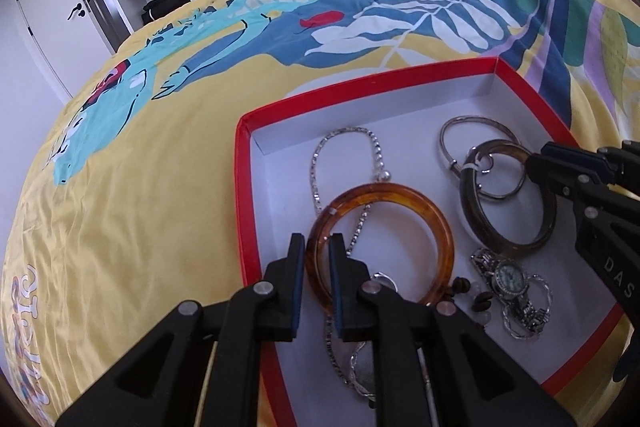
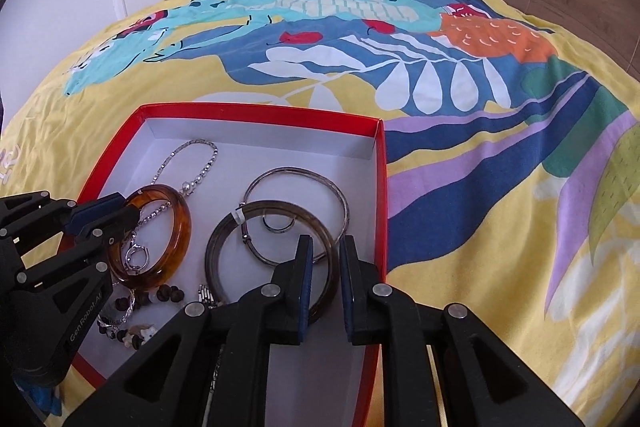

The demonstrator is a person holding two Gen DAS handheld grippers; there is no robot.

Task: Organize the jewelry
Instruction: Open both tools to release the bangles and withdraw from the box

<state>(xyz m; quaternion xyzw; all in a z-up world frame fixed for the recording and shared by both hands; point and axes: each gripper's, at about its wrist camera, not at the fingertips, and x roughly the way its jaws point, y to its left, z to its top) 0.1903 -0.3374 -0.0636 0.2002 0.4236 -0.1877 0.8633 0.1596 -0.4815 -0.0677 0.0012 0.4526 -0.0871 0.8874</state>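
Now, scene: a red box [image 2: 382, 187] with a white floor is lying on a bed [image 2: 480, 107], and both hand-held grippers are reaching down into it.
Jewelry: an amber bangle [image 1: 400, 205] is sitting at the left of the box, a dark bangle [image 2: 218, 239] at the right, with a thin silver bangle [image 2: 296, 173] lying under it; a chain [image 1: 344, 139], a watch [image 1: 510, 277] and dark beads [image 2: 168, 294] are lying loose around them.
Left hand-held gripper [image 1: 318, 275]: its jaws are standing nearly closed, one on each side of the amber bangle's rim; the bangle is looking tipped up on edge in the right wrist view, so I am judging it pinched.
Right hand-held gripper [image 2: 326, 281]: it is also nearly closed; its left pad [image 2: 307, 279] is lying against the dark bangle's rim, while a gap is showing before the other pad, so I cannot tell that it is truly gripping.
Step in hand: likely separating the two bangles from the pile, one per hand.
Doing it well: keeping each pinch square across the rim, since the smooth hoops are likely to swivel or slip; lifting slowly, as the chain is threading through the amber bangle and may be dragged along.
Risk: the silver bangle may be catching on the dark one as it rises.
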